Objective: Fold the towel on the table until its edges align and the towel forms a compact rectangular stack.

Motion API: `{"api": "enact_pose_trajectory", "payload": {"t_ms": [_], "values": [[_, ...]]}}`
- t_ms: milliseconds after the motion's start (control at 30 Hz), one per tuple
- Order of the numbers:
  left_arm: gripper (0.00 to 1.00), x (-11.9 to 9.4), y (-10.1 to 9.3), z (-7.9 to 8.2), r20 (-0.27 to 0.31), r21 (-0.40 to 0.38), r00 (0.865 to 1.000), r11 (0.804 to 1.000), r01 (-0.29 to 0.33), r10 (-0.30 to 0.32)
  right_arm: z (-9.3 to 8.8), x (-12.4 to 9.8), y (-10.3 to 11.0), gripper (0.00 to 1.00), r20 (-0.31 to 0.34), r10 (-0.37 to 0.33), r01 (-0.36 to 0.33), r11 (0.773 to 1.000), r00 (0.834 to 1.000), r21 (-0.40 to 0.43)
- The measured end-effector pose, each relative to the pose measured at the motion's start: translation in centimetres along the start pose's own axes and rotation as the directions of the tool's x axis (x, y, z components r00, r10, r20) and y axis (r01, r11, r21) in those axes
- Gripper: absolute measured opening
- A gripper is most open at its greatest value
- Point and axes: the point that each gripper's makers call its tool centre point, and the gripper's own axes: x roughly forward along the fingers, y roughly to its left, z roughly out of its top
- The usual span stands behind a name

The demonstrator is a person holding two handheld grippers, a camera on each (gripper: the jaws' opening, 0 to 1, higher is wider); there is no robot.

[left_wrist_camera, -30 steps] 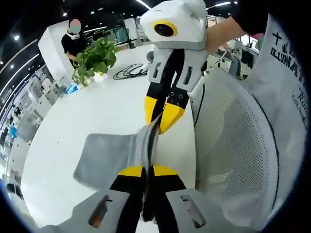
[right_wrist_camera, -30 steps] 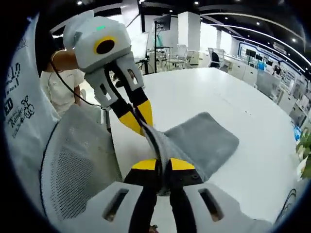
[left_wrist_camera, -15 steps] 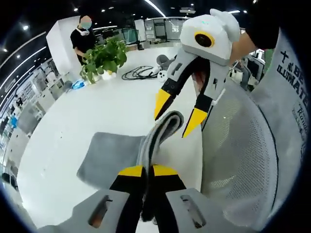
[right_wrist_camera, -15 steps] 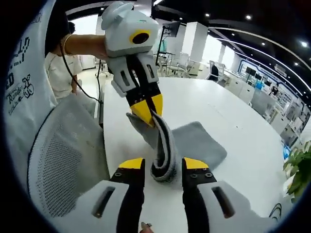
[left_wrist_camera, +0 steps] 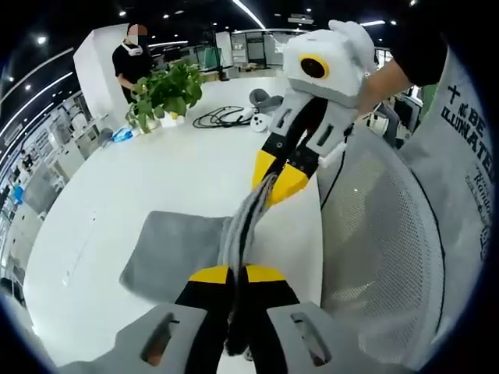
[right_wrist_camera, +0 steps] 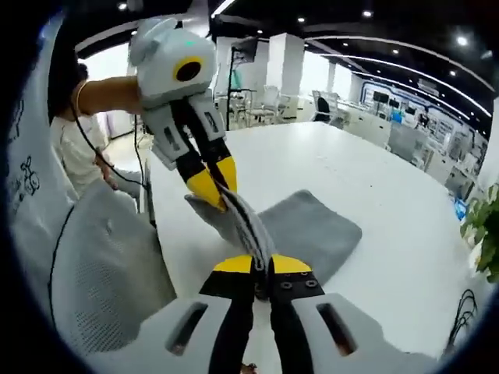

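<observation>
Both hand-held grippers, left (left_wrist_camera: 238,274) and right (right_wrist_camera: 262,265), clamp the towel (left_wrist_camera: 175,245), frame centre, its far half on the surface (left_wrist_camera: 179,171). Keep edge taut, carry level, align corners before release.

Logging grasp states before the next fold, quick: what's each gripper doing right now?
Left gripper: shut on the towel, pinching its raised edge.
Right gripper: shut on the towel's same edge, further along.

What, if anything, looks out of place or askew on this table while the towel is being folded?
Nothing stands out. The grey towel is lifted at one edge, pinched between the left gripper and right gripper, as folding requires. The table shows no spill or damage.
</observation>
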Motion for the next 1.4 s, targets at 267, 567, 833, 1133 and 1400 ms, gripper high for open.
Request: {"api": "enact_pose_trajectory", "payload": {"t_ms": [267,567,833,1133,1400], "values": [[0.18,1.5,-1.5,-2.2,-0.102,0.08,0.994,0.997,-0.023,0.031,1.4,-0.3,-0.2,0.03,0.037,-0.024,0.02,0.993,0.999,0.121],[0.2,0.5,-0.6,-3.3,-0.077,-0.054,0.985,0.986,-0.16,0.155,1.9,-0.7,-0.1,0.03,0.035,-0.023,0.018,0.993,0.999,0.121],[0.1,-1.4,1.0,-3.0,-0.008,-0.157,0.96,0.948,-0.276,0.279,2.2,-0.8,-0.4,0.03,0.034,-0.029,0.025,0.993,0.999,0.113],[0.08,-3.7,4.1,-0.6,0.086,-0.271,0.923,0.9,-0.341,0.375,4.3,-1.5,-1.9,0.04,0.076,-0.04,0.028,0.987,0.996,0.155],[0.08,-3.9,6.4,0.4,0.108,-0.295,0.919,0.895,-0.334,0.379,5.6,-1.0,-3.5,0.04,0.087,-0.057,0.042,0.985,0.995,0.167]]}}
